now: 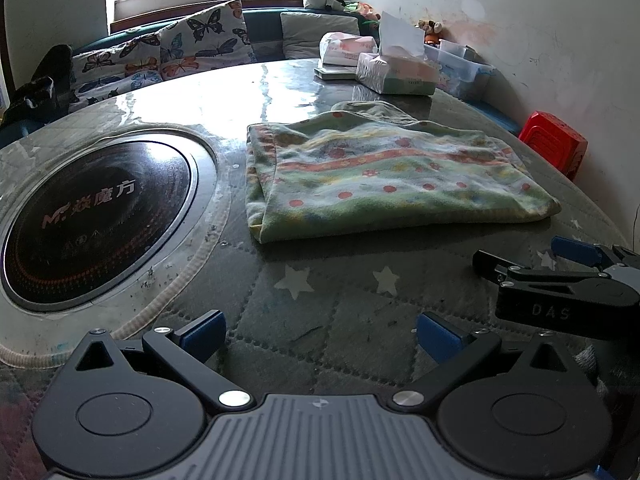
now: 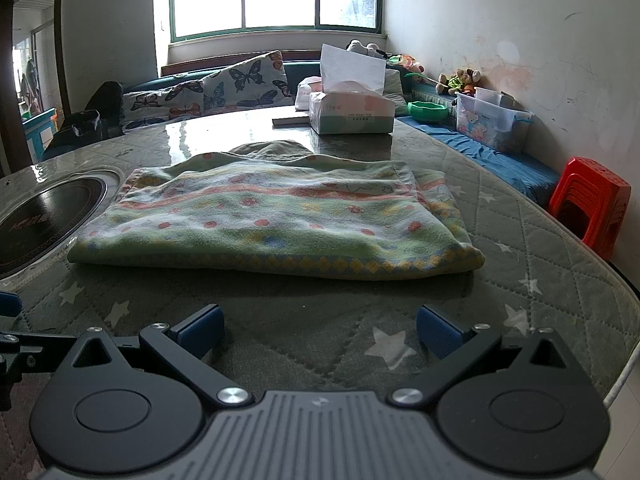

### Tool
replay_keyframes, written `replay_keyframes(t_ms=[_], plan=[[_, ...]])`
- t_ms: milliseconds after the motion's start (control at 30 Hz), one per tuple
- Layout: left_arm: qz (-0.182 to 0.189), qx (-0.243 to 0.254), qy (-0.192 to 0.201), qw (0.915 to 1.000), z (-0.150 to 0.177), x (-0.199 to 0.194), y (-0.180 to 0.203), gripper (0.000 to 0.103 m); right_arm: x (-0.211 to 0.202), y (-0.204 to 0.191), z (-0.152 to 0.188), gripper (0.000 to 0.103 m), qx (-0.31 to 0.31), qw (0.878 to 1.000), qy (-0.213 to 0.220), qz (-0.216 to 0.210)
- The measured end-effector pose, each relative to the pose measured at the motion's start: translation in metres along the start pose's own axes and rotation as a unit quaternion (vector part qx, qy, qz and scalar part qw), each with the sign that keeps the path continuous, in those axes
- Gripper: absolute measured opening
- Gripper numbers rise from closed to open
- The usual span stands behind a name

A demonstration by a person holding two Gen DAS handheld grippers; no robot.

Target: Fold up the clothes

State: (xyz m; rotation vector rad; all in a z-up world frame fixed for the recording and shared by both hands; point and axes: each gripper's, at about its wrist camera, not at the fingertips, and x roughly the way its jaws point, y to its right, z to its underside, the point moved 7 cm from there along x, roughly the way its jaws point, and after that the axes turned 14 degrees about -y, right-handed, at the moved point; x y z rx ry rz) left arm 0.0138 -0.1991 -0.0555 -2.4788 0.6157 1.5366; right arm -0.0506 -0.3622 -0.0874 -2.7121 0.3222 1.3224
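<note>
A green cloth point(image 1: 384, 176) with orange stripes and red dots lies folded into a flat rectangle on the quilted table cover point(image 1: 328, 304). In the right wrist view the same folded cloth point(image 2: 276, 220) lies straight ahead, its yellow diamond border facing me. My left gripper point(image 1: 320, 336) hovers open over the cover, short of the cloth, with nothing between its blue pads. My right gripper point(image 2: 320, 332) is open too and empty, just in front of the cloth's near edge. The right gripper point(image 1: 576, 264) also shows at the right edge of the left wrist view.
A round black cooktop point(image 1: 96, 216) is set into the table left of the cloth. Behind the cloth stand a tissue box point(image 2: 352, 114) and a tissue pack point(image 1: 348, 48). A red plastic stool point(image 2: 588, 204) stands by the wall on the right, near a clear storage box point(image 2: 492, 120).
</note>
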Motion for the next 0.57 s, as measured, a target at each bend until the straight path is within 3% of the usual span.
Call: replay_keyframes(t_ms=[567], plan=[[-0.004,0.003,-0.003,1.0000,0.0002,0.0008,0.0017,0.103,0.0000,-0.0002,-0.0008,0.103,0.000,1.000,-0.001,0.000]])
